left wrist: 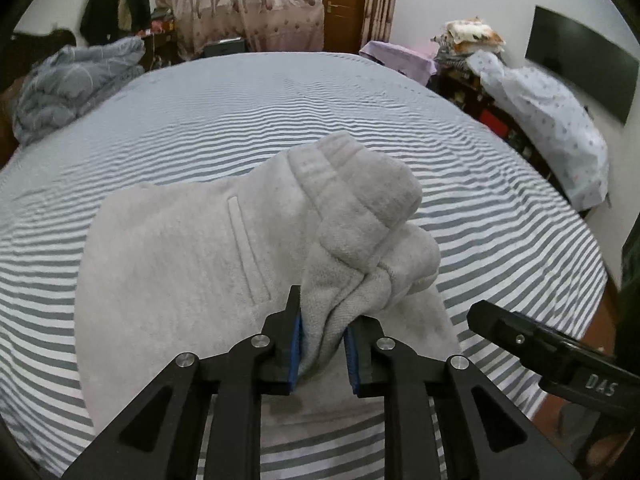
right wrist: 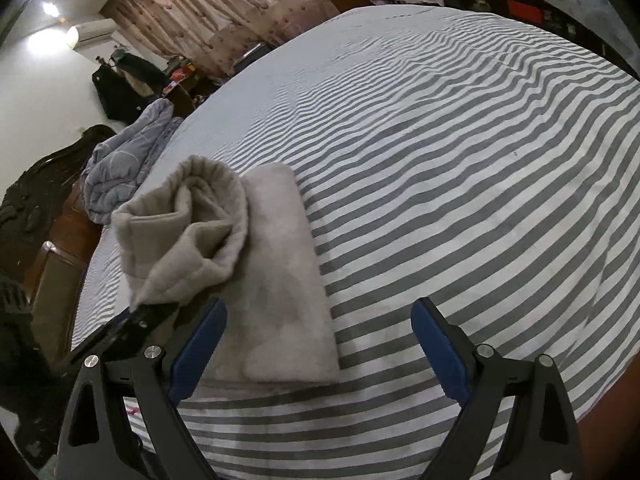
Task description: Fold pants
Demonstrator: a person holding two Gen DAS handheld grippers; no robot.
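Note:
Light grey fleece pants (left wrist: 168, 264) lie folded on the striped bed (left wrist: 360, 112), pocket seam facing up. My left gripper (left wrist: 330, 312) is shut on a bunched, ribbed end of the pants (left wrist: 360, 216) and holds it up off the folded part. In the right wrist view the same lifted bunch (right wrist: 192, 216) hangs over the flat folded pants (right wrist: 276, 264), with the left gripper (right wrist: 136, 320) under it. My right gripper (right wrist: 320, 308) stands open just above the near right corner of the pants, with nothing pressed between its blue pads (right wrist: 200, 344). One of its fingers (left wrist: 520, 336) shows at the right of the left wrist view.
A crumpled blue-grey duvet (left wrist: 72, 80) lies at the bed's far left, by the dark headboard (right wrist: 36, 200). A dotted cover (left wrist: 552, 120) drapes over furniture along the right side. Striped sheet (right wrist: 460, 160) stretches beyond and right of the pants.

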